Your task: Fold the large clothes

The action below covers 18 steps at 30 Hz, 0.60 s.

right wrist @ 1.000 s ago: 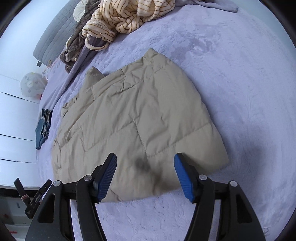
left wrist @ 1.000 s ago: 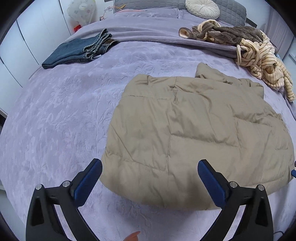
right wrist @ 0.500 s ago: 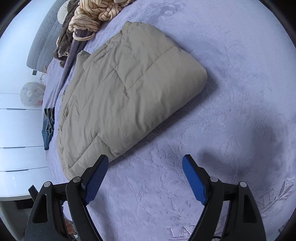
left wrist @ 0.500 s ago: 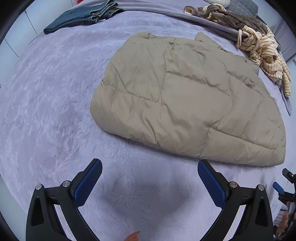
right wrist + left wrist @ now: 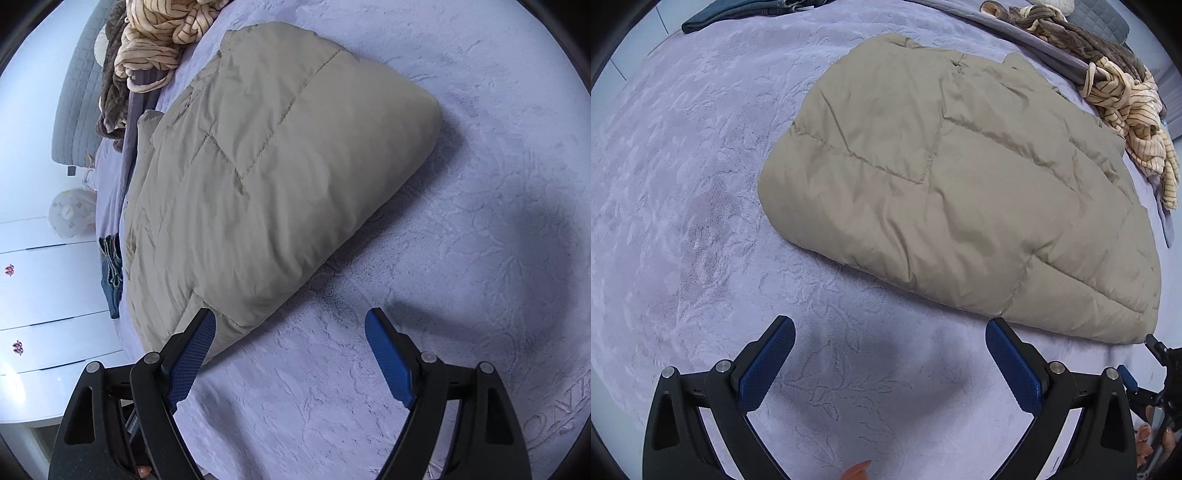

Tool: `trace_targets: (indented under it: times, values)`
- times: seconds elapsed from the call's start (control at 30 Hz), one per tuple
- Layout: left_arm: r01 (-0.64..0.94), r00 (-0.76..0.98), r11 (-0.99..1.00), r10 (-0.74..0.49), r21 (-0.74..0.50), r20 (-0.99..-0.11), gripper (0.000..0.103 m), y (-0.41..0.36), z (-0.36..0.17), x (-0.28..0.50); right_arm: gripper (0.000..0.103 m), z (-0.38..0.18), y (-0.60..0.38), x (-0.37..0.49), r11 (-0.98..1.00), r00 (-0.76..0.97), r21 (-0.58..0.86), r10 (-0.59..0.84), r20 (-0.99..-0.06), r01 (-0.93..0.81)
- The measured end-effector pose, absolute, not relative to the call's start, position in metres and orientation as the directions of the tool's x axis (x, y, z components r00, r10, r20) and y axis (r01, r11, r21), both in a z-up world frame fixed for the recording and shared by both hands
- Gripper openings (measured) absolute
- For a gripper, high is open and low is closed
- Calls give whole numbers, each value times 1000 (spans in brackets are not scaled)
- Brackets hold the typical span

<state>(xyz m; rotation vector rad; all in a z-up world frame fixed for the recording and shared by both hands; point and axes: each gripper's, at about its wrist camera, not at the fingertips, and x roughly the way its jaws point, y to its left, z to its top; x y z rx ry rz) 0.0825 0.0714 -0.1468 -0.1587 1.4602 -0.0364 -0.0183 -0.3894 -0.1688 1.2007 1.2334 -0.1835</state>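
1. Left wrist view: a bed covered by a lavender embossed plush bedspread fills the scene. The left gripper is held with its jaws wide apart and nothing between them, over bare bedspread. The beige quilted puffer jacket, already folded into a thick slab, lies ahead of the claw and slightly to its right, its near edge just beyond the right pad.
2. Folded dark blue jeans are seen far ahead to the left; a heap of striped cream and brown knitwear far ahead to the right.
3. Right wrist view: the right gripper is spread and empty, its jaws having just been opening; the jacket's corner lies just beyond its left pad.
4. The jacket is judged light, soft, springy and somewhat slippery; a deep pinch through all layers at a near corner is advised.
5. No containers are seen.
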Motion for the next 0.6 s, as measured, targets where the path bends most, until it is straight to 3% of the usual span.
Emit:
trace_targets:
  times: [0.53, 0.57, 0.6]
  values:
    - [-152, 93, 969, -185, -197, -978, 103, 77, -170, 115, 88, -193, -399, 7, 192, 596, 741, 482, -643, 644]
    - [-154, 96, 967, -188, -201, -978, 103, 77, -171, 118, 90, -193, -399, 9, 182, 604, 747, 482, -635, 640]
    - [-155, 99, 966, -191, -205, -976, 103, 79, -172, 122, 103, -193, -399, 12, 172, 610, 751, 483, -628, 637]
